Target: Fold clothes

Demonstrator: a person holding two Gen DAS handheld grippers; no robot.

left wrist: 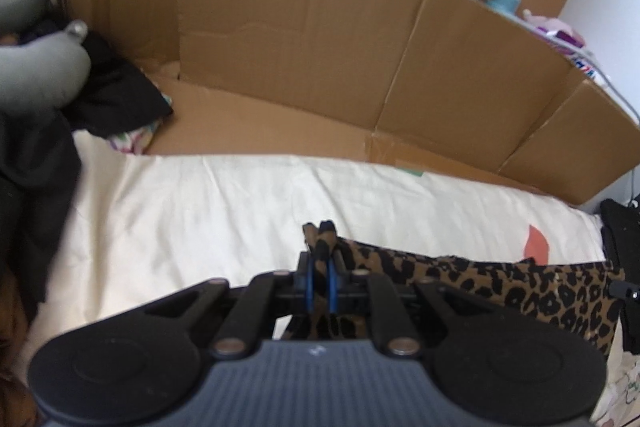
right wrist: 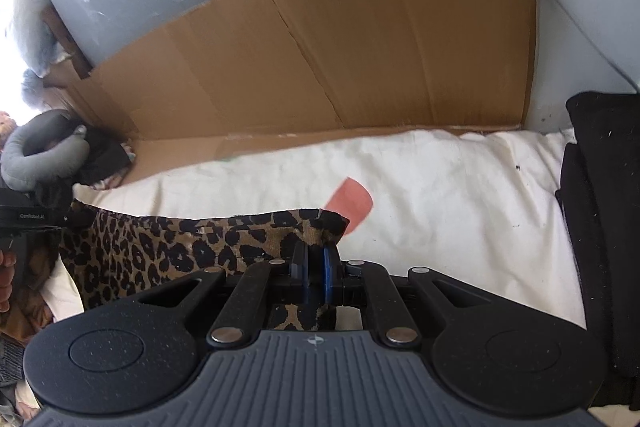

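Low in each frame, the left gripper (left wrist: 321,259) and right gripper (right wrist: 316,263) each pinch one corner of the leopard-print garment (left wrist: 500,283), fingers clamped tight, apparently to stretch its edge straight over the cream bed sheet (left wrist: 224,211) for folding.

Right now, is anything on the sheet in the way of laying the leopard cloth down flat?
Nothing visible. Both the left gripper and right gripper pinch the leopard cloth, and the cream sheet ahead is bare up to the cardboard.

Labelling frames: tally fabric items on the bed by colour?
Leopard-print garment, held at both ends by the left gripper and right gripper: 1
Black clothes piles: 2
Grey neck pillow: 1
Cream sheet: 1
Total: 5
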